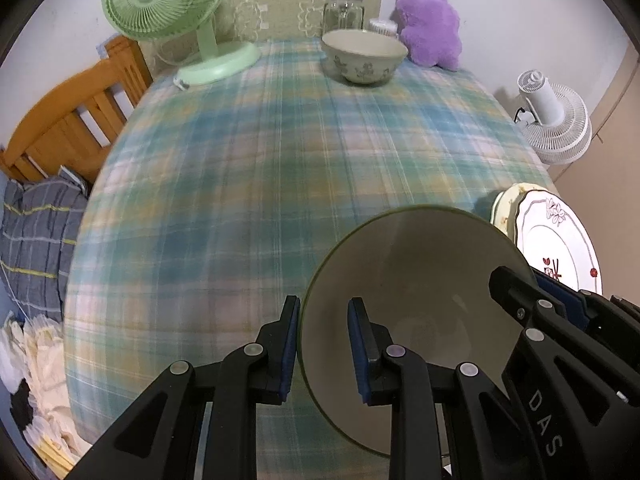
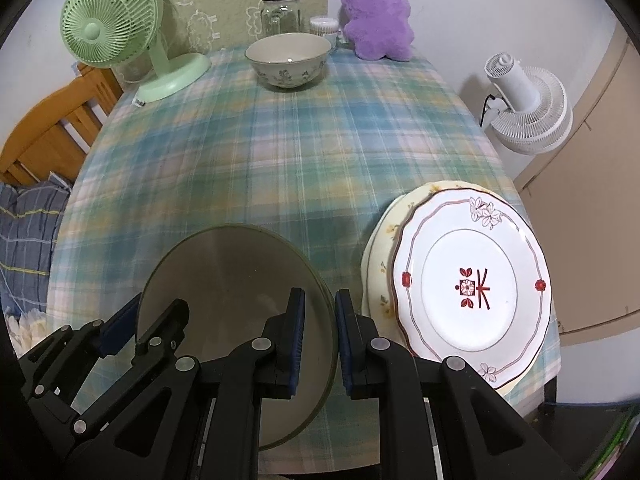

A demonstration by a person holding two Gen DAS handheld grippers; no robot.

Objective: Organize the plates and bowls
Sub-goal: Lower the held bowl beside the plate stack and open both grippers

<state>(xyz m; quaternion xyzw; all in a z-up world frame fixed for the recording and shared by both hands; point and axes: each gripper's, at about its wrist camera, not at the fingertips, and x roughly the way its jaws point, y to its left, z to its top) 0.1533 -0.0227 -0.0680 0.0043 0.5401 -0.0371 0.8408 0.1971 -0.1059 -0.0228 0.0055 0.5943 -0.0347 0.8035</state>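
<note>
A plain cream bowl with a green rim hangs tilted just above the plaid tablecloth, held from both sides. My left gripper is shut on its left rim. On the opposite rim my right gripper is shut, and it also shows in the left wrist view as the right gripper. Right of the bowl, a white plate with red marks lies on a cream plate. A floral bowl stands at the table's far side.
At the back stand a green fan, a glass jar and a purple plush toy. A white fan is beyond the right table edge. A wooden chair and bedding are at the left.
</note>
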